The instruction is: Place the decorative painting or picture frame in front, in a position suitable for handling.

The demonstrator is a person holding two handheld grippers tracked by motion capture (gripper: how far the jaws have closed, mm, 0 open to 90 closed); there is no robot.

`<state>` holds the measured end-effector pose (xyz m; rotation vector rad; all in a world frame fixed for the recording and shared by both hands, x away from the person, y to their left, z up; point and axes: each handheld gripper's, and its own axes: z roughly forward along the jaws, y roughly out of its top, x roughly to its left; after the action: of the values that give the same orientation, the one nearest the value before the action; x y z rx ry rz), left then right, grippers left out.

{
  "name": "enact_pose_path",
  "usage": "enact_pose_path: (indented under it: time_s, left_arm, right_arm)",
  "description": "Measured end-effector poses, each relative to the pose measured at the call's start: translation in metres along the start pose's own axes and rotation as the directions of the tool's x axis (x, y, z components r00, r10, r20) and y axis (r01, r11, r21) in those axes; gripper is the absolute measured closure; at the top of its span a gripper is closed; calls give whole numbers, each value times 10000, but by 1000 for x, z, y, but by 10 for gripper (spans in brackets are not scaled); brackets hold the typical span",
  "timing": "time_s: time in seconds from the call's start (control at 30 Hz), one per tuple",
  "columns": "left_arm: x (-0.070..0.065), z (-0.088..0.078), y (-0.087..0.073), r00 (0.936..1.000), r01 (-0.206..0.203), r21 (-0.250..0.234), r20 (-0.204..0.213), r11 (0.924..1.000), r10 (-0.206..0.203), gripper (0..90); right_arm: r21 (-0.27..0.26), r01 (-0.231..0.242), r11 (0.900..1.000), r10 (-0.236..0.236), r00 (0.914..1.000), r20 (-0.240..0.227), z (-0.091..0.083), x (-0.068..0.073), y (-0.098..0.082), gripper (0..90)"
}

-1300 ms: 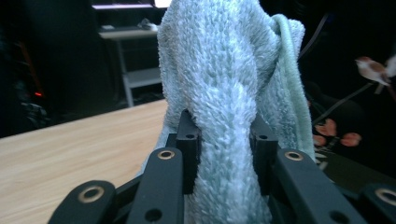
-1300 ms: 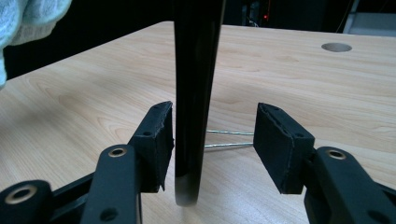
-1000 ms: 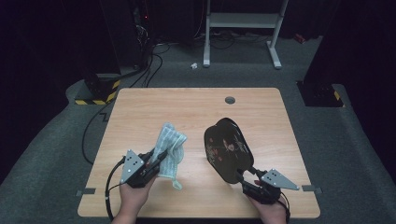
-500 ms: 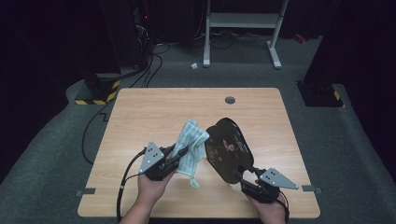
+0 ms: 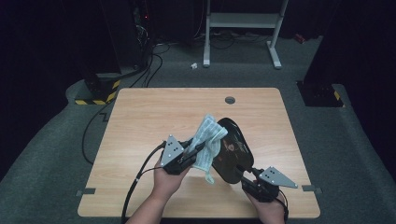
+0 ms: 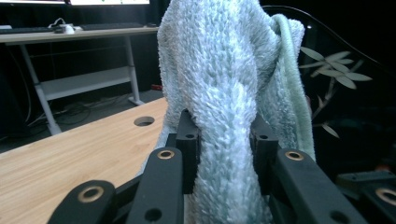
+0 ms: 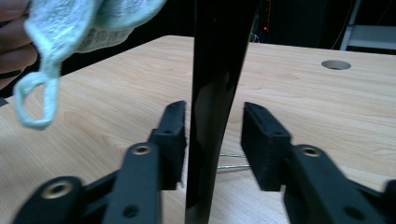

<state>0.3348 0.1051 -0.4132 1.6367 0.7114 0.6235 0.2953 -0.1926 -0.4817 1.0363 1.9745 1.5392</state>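
Observation:
A black plate (image 5: 236, 156) with a leaf pattern stands tilted on edge above the wooden table (image 5: 149, 116). My right gripper (image 5: 243, 175) is shut on its lower rim, and the plate's edge (image 7: 217, 70) runs up between the jaws of that gripper (image 7: 212, 133). A pale blue-green towel (image 5: 208, 137) is bunched in my left gripper (image 5: 198, 149), which is shut on it. The towel (image 6: 224, 93) lies against the plate's glossy face (image 6: 348, 98), rising from my left gripper (image 6: 226, 147). A loop of the towel (image 7: 35, 105) hangs down beside a hand (image 7: 14, 51).
A round cable hole (image 5: 229, 100) sits near the table's far edge. Beyond the table stand a white desk frame (image 5: 243, 21) and a dark cabinet with a yellow-black striped base (image 5: 95, 100). Cables trail over the grey floor at the left.
My left gripper has carried the towel to the right and up, from apart from the plate to against its face. The right gripper and plate have barely moved.

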Motion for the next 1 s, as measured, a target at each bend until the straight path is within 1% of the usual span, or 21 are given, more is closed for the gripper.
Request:
enact_pose_path:
  time_s: [0.13,0.2,0.33,0.43,0.6,0.73,0.83,0.9,0.97,1.0]
  left_arm:
    - [-1,10,3,9996,-167,176,-237,9997,171,718]
    - [-1,14,4,9996,-159,254,-225,9996,165,718]
    - [-5,20,4,9995,-294,418,-99,9987,298,719]
    - [-8,22,5,9992,-398,484,58,9980,395,720]
    - [-16,25,8,9974,-620,555,390,9965,599,722]
    - [-29,25,14,9922,-927,540,889,9942,877,724]
    - [-43,24,17,9848,-1180,407,1332,9922,1117,724]
    - [-51,24,19,9797,-1482,382,1417,9882,1415,723]
    - [-51,25,20,9791,-1565,389,1375,9869,1498,723]
    - [-48,26,21,9811,-1467,390,1330,9884,1404,723]
  right_arm:
    - [15,-163,9999,163,9998,-76,1,-1,0,690]
    - [11,-146,9999,146,9998,-98,1,0,0,700]
    - [6,-60,10000,60,9999,-155,1,1,-1,766]
    - [67,-59,10000,61,9996,-289,2,2,1,773]
    - [89,-10,10000,12,9996,-272,2,4,1,773]
    - [100,43,9999,-41,9996,-291,2,3,1,772]
    - [93,39,9999,-36,9996,-297,2,3,1,772]
    - [97,21,10000,-18,9996,-299,2,3,1,772]
    - [117,42,9999,-39,9995,-304,2,3,1,773]
    - [121,43,9999,-40,9995,-308,2,3,1,773]
